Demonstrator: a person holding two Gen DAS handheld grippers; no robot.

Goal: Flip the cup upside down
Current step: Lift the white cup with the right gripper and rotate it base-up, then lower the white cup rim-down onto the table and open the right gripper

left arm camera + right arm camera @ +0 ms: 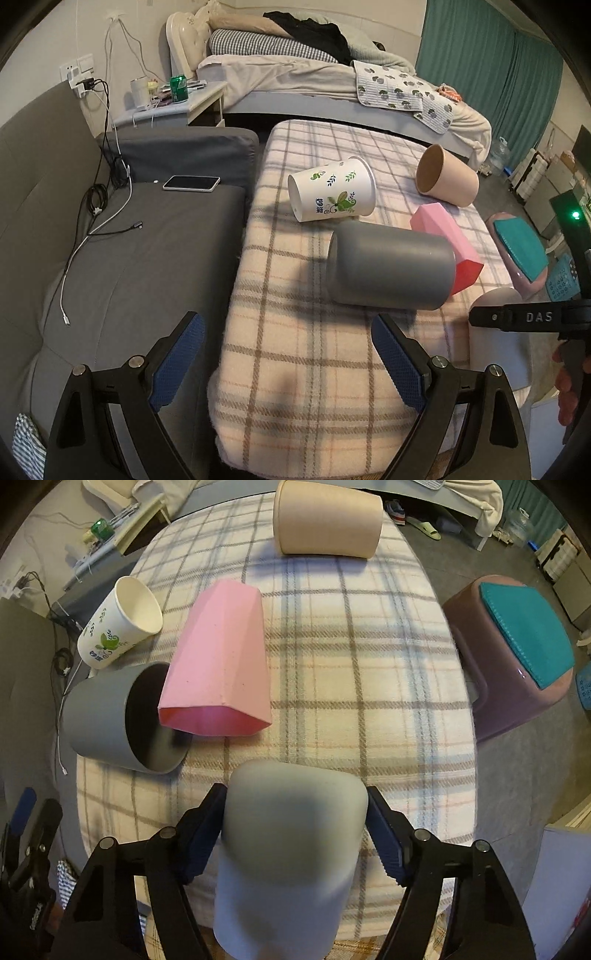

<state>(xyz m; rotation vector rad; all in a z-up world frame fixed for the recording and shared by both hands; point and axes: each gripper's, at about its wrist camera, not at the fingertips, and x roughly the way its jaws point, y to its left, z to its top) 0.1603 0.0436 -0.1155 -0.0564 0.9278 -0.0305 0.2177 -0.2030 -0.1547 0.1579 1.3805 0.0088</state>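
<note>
Right tool (295, 808) clamped on a pale grey cup (291, 853), closed end facing away, over the near edge of the plaid blanket (369, 664), left tool (288, 354) spread wide, holding nothing, hovering near the dark grey cup (388, 269) lying sideways beside the pink cup (221, 661).

Two low wrist views, both facing across the same plaid blanket (314, 350).

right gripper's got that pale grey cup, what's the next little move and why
Probably lower it straight down and open. The right gripper is shut on the pale grey cup, whose closed base already faces up, over a bare patch of the plaid blanket, apart from the dark grey cup and pink cup. Whether its rim already touches is unclear.
</note>
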